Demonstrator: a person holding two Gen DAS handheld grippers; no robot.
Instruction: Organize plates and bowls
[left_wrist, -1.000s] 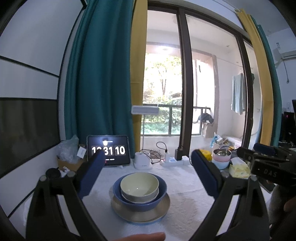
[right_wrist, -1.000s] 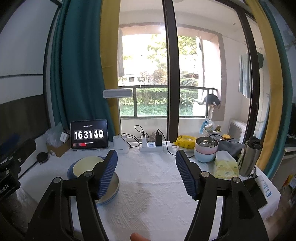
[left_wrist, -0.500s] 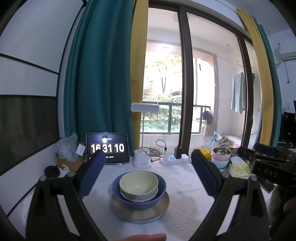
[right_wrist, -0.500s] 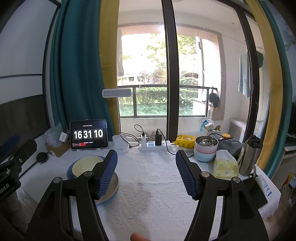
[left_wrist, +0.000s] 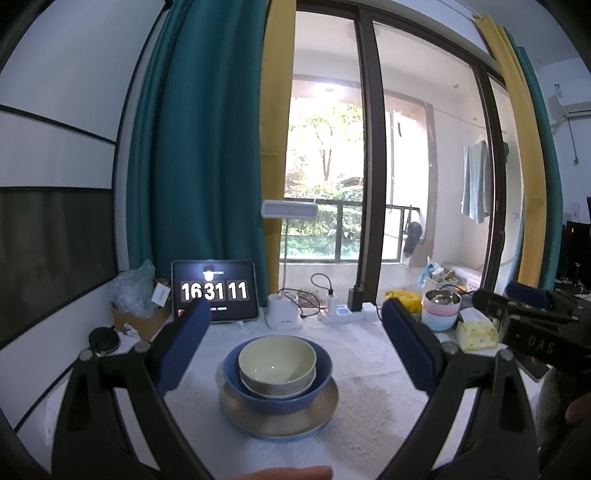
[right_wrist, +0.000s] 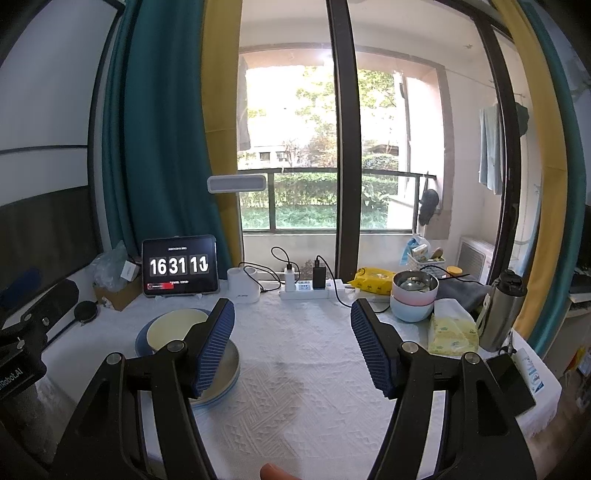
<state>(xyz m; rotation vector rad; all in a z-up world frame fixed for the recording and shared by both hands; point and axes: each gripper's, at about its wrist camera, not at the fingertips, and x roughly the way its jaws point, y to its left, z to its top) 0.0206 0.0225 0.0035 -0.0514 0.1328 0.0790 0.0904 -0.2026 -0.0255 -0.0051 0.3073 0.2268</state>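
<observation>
Pale yellow ceramic bowl (left_wrist: 277, 360) nested in wide blue bowl (left_wrist: 236, 386) on tan round plate (left_wrist: 321, 413); left gripper (left_wrist: 295, 345) spread wide above them, right gripper (right_wrist: 291, 339) spread empty beside the stack.

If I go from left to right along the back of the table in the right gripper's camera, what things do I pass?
Clock tablet → white lamp base → power strip → yellow packet → stacked pink and blue bowls → tissue pack → steel bottle.

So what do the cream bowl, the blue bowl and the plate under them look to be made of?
Cream bowl: probably glazed ceramic; a sharp glint sits inside it. Blue bowl: likely ceramic too, with a duller, satin sheen. Plate: tan-grey with a soft metallic-looking sheen and a pale blue edge; stoneware or coated metal, I can't tell which.
</observation>
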